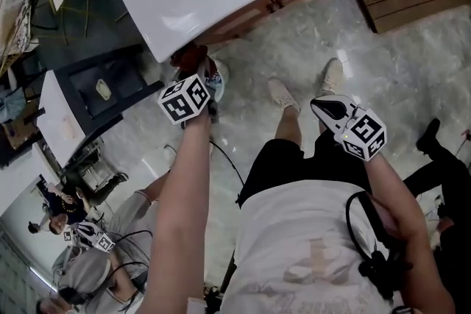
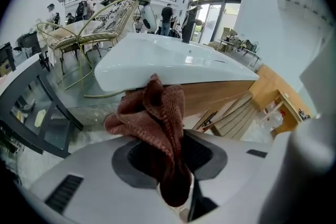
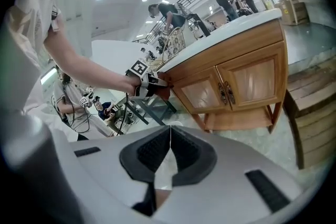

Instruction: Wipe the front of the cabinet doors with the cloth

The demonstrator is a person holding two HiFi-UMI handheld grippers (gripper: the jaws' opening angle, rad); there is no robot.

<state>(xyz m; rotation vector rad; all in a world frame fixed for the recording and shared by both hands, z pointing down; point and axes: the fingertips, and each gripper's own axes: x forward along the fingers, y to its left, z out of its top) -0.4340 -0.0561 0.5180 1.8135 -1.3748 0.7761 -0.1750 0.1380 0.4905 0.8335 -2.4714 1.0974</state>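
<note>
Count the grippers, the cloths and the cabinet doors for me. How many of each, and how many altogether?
Grippers: 2, the left gripper and the right gripper
Cloths: 1, the red-brown cloth pinched in the left gripper's jaws
Cabinet doors: 2, the left-hand door and the right-hand door, both closed
Total: 5

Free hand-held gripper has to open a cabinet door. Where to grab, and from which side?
Take one of the dark vertical pulls beside the seam where the two doors meet. Come straight from the front and close sideways across it, since it stands upright and slim. The right hand-held gripper is shut; open it first.
</note>
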